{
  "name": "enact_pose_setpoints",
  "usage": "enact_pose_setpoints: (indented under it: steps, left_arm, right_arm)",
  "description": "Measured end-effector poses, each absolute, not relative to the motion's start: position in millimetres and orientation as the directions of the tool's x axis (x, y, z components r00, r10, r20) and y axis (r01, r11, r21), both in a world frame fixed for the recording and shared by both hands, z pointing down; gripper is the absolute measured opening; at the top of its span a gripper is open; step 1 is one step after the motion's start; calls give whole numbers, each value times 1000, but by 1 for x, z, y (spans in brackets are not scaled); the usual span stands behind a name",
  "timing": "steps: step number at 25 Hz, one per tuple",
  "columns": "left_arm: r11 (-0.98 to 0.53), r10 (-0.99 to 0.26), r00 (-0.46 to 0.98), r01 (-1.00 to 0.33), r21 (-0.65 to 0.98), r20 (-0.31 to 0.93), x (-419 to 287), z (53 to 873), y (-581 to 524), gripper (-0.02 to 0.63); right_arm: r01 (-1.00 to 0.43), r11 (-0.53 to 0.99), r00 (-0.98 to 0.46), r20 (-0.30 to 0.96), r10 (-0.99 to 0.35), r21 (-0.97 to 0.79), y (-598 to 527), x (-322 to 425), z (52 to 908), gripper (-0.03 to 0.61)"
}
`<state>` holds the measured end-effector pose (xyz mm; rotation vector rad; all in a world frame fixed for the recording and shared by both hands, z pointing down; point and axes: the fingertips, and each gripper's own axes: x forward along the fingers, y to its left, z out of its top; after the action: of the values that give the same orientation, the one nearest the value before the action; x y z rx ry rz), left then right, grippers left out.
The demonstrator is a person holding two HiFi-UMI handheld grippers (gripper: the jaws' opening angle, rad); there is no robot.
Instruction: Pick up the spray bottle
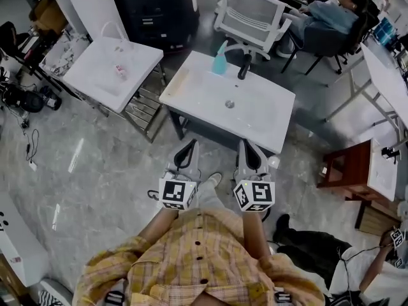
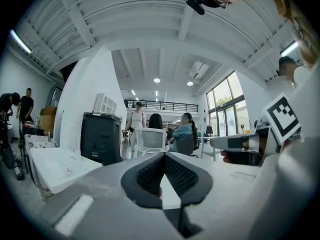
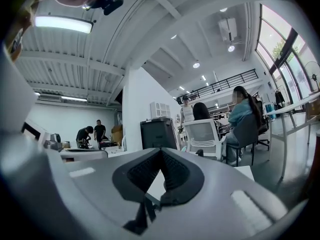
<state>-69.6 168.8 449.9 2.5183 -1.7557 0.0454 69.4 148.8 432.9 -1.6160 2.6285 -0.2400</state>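
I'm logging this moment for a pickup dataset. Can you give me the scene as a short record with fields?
target: teal spray bottle, upright on the far rim of the white sink
next to it: black faucet, apart from the bottle
left claw: shut, empty, short of the sink
right claw: shut, empty, short of the sink
behind the sink: white mesh chair

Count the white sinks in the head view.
2: one white rectangular sink ahead, bearing the teal plastic spray bottle; a second white sink left of it. Others possibly hidden.
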Motion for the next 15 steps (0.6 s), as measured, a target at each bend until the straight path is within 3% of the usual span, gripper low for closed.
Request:
enact_pose_setpoints:
  steps: [15]
  left_arm:
    - [-379,-921,380,-925,38,81,-53,464,1,0]
  right_arm:
    - [-890,432,-444,63,-894,-149,-11,77,448,2]
